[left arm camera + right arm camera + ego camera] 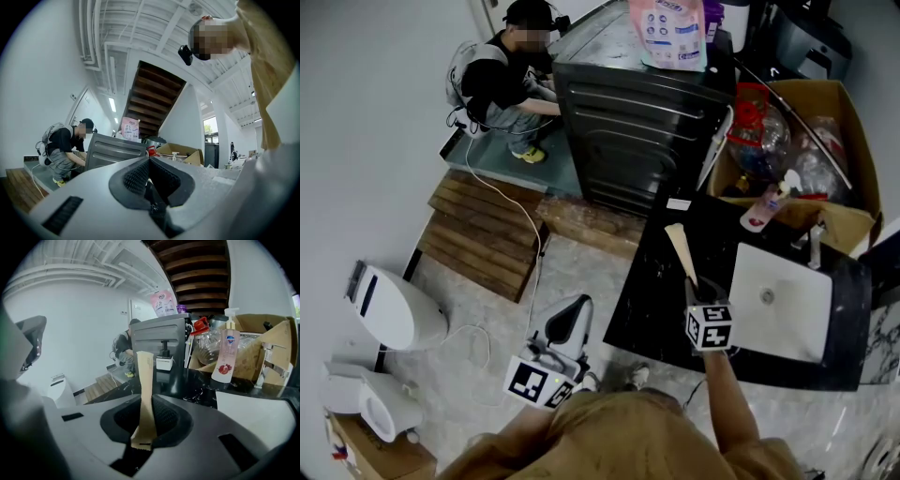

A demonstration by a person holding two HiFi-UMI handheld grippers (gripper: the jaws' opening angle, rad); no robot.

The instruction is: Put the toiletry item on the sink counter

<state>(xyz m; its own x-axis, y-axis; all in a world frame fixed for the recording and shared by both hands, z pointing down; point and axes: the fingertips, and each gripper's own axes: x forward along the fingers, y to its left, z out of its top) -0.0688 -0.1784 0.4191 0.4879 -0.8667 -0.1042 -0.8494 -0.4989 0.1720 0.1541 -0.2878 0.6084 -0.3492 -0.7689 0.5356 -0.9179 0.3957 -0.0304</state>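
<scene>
Right tongs (146, 420) grip a tan tube (144, 390), held over the black counter (661, 300) at mid-frame, left of the white sink (783, 300). Left tongs (149, 174) clenched empty, lower centre-left.

Right gripper (692, 283) clamped, reaching forward; left gripper (572, 314) closed.

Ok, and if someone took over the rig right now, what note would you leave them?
Left gripper: shut, empty, over the floor beside the black sink counter.
Right gripper: shut on a slim tan packet, held over that counter, left of the white basin.
Done: packet in hand at the counter.
Left: lay it on the counter, open the jaws, pull back.
</scene>
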